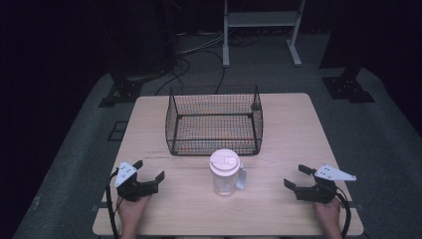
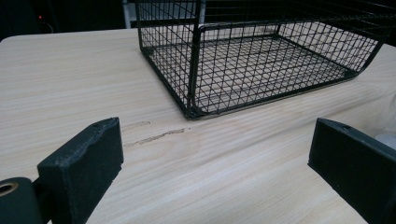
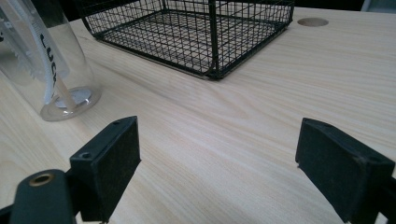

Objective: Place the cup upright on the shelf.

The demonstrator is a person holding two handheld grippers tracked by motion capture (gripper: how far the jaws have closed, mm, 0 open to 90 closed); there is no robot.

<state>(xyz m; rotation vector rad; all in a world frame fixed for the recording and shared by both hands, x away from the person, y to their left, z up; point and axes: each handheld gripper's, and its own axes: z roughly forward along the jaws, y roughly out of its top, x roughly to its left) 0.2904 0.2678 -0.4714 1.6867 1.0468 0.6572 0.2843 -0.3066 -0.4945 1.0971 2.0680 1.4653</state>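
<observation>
Pale wood-grain table [image 1: 288,124], rounded corners, smooth laminate w/ a short dark scuff [image 2: 156,136] just in front of the basket's near-left corner. Black wire-mesh basket [image 1: 214,119] sits at table centre-rear: rectangular, fine square grid, thicker rod frame, walls flaring outward toward the rim, nothing inside, tabletop visible thru its floor. Directly in front of basket, near but apart from it, stands a clear plastic bottle [image 1: 225,173]: upright, cylindrical, see-through walls, round pale-pink lid w/ flip cap, small loop/strap on its right side; in right gripper view [image 3: 46,65] it shows black lettering on a white strip and a thick transparent base. Left gripper [image 1: 149,175] lies front-left of basket, held by a hand [image 1: 130,209], grey three-cornered plate on top; its matte black blocky jaws stand wide apart over bare wood, nothing between them [image 2: 212,163]. Right gripper [image 1: 297,177] is front-right of basket, held by other hand [image 1: 327,214], same grey plate; jaws also spread wide, gripping nothing [image 3: 217,163]. Round hole [image 3: 312,21] in the tabletop to basket's right side. Both grippers well apart from bottle, one on each side of it.
</observation>
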